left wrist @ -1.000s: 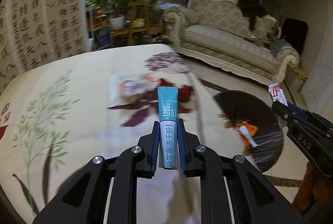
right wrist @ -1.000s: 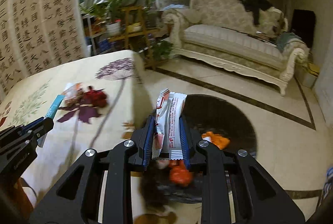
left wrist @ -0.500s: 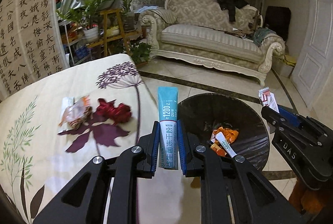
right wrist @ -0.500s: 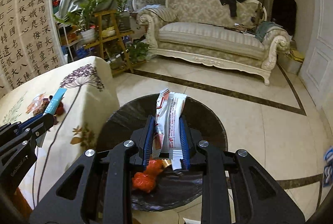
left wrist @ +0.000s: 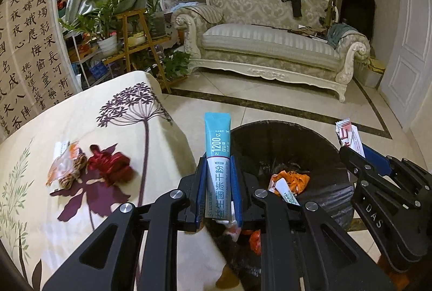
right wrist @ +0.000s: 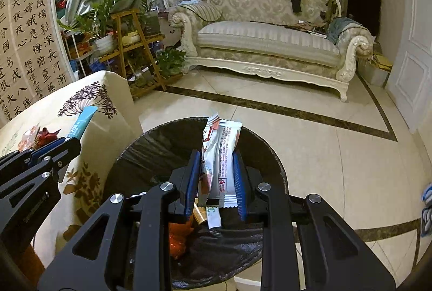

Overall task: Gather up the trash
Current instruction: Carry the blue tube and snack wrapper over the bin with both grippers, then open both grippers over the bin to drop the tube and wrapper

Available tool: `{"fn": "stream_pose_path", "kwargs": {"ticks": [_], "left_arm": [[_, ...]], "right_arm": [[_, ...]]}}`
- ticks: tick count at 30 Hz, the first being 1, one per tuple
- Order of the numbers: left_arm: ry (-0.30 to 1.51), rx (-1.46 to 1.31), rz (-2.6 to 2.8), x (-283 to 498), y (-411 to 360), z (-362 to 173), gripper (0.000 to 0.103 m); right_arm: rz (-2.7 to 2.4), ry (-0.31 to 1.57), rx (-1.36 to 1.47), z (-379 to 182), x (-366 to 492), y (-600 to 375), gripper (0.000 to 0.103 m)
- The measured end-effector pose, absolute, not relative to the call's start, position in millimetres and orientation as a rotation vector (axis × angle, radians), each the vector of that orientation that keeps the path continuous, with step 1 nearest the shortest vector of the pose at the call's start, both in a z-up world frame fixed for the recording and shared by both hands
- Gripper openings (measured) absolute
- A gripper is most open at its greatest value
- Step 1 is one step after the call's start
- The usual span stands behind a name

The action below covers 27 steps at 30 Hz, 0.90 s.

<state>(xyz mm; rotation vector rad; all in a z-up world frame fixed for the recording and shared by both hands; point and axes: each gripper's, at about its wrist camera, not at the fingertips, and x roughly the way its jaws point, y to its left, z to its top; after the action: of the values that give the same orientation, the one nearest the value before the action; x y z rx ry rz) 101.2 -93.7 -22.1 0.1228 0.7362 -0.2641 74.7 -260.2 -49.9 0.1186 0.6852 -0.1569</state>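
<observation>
Teal sachet (left wrist: 217, 153) clamped upright in my left claw (left wrist: 218, 191), at the bin's (left wrist: 334, 145) nine-o'clock rim; white wrapper (right wrist: 221, 156) pinched in my right claw (right wrist: 218, 183), over the bin's mouth. Step: the drop. Next, judged: left claw further over the liner, then both let go. Two scraps (left wrist: 67, 166) remain on the floral cloth (left wrist: 81, 115), ten o'clock; sofa (left wrist: 270, 39) across tiled floor
</observation>
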Motion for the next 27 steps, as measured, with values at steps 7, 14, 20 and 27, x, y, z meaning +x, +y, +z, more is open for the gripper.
{"fn": "stream_pose_path", "kwargs": {"ticks": [7, 14, 20, 27], "left_arm": [[0.753, 0.153, -0.268, 111, -108, -29, 0.018], [0.777, 0.156, -0.268, 116, -111, -33, 0.046], [0.771, 0.142, -0.25, 114, -104, -29, 0.056], [0.76, 0.129, -0.227, 104, -81, -22, 0.068]], "right_arm": [[-0.157, 0.701, 0.133, -57, 86, -267, 0.024], [-0.156, 0.709, 0.147, -61, 90, -270, 0.042], [-0.16, 0.708, 0.158, -59, 86, -272, 0.043], [-0.145, 0.714, 0.163, -56, 81, -264, 0.048]]}}
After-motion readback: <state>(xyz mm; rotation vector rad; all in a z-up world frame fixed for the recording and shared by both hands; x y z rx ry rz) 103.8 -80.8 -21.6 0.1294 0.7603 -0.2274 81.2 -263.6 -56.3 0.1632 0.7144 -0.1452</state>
